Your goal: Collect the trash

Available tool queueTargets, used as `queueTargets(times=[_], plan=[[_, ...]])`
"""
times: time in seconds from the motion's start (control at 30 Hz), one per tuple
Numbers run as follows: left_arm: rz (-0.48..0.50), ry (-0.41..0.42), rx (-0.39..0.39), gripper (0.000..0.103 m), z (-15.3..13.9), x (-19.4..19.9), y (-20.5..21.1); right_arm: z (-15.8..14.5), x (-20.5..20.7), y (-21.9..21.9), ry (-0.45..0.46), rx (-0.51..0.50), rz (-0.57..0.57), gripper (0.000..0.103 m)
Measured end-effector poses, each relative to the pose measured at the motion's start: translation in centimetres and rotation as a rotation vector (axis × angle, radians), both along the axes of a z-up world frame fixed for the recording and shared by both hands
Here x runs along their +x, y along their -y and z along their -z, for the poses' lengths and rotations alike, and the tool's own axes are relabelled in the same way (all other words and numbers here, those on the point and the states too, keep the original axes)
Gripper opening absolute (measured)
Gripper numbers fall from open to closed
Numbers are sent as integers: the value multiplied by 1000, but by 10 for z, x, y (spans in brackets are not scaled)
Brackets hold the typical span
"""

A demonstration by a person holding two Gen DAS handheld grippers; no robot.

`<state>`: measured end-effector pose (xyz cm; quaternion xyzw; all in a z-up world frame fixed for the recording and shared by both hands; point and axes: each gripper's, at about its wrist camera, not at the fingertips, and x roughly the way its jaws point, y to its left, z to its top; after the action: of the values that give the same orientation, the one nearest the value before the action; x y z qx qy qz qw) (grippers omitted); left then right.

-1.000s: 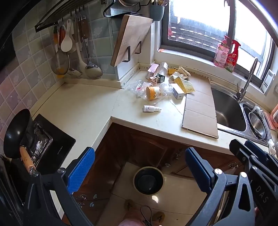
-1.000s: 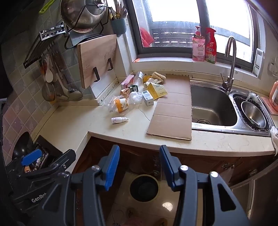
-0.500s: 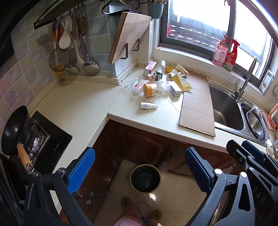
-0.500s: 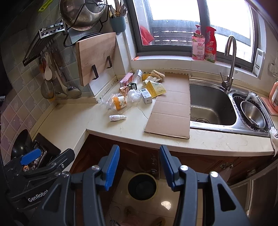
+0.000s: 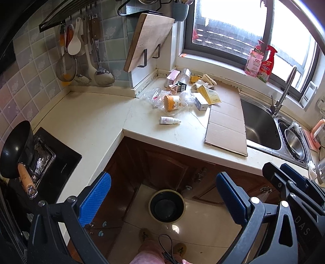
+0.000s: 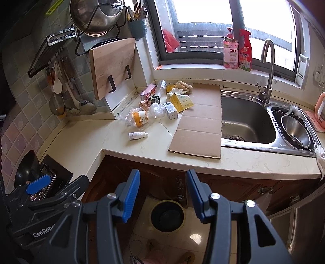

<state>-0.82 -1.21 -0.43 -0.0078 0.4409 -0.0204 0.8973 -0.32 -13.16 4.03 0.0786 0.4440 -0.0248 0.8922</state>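
Only the right wrist view shows the hanging steel pot [image 6: 97,16].

Tiled wall [image 5: 26,81], bright window [image 6: 203,26], wood cabinets [image 6: 243,186] w/ cream counter [image 5: 87,121].

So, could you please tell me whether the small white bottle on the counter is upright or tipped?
Tipped: the small white bottle lies on its side, apart from the trash pile.

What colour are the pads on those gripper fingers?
Blue pads on black fingers, clearest in the right wrist view.
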Motion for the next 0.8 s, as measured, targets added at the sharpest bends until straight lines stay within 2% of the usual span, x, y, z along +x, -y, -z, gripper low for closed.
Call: queueTargets(times=[0.8], plan=[[7, -2, -13, 102, -3, -13, 5, -6, -9, 10, 4, 13, -2, 48]])
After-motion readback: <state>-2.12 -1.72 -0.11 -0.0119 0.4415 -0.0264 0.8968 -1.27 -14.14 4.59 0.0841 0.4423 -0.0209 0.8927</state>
